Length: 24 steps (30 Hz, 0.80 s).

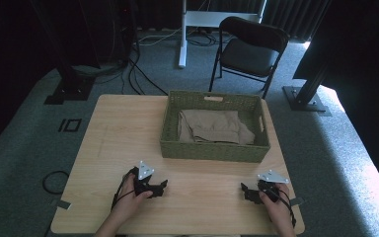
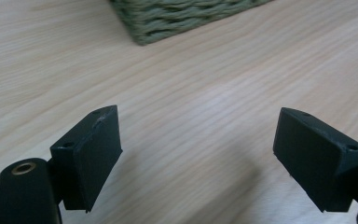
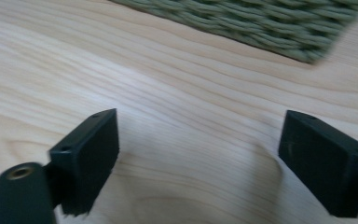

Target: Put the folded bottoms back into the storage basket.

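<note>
Woven green wicker forms the rectangular basket standing on the far half of the pale wooden table, and a folded beige garment lies inside it. Near the table's front edge, the left gripper is held low over the bare wood, its jaws spread wide with nothing between them. The right gripper sits well apart from it toward the other front corner, jaws likewise released and empty. Both stand short of the basket's front wall. A black folding chair stands on the grey carpet beyond the table.
</note>
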{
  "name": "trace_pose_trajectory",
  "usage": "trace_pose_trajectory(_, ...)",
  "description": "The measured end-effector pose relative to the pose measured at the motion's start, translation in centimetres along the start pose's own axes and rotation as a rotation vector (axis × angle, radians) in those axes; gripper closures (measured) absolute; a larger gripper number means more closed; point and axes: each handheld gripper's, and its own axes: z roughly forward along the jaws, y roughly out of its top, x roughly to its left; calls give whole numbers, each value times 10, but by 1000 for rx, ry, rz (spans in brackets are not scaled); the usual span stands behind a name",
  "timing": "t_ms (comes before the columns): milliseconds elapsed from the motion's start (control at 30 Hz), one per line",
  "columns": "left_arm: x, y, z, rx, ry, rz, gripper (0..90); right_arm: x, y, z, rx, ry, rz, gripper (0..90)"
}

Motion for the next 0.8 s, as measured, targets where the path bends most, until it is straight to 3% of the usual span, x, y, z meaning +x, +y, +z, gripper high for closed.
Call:
trace_pose_trajectory(100, 5, -2, -3, 3, 44, -23, 162, -3, -1, 0, 25, -26, 6, 128)
trace_pose_trajectory(267, 19, -8, -7, 19, 100, -72, 162, -7, -2, 0, 34, -26, 48, 126)
trace_pose_trajectory(400, 27, -13, -9, 44, 133, -111, 162, -7, -2, 0, 34, -30, 51, 125)
trace_pose_trajectory(800, 33, -13, -8, 66, 253, -209, 111, -6, -1, 1, 36, -36, 53, 115)
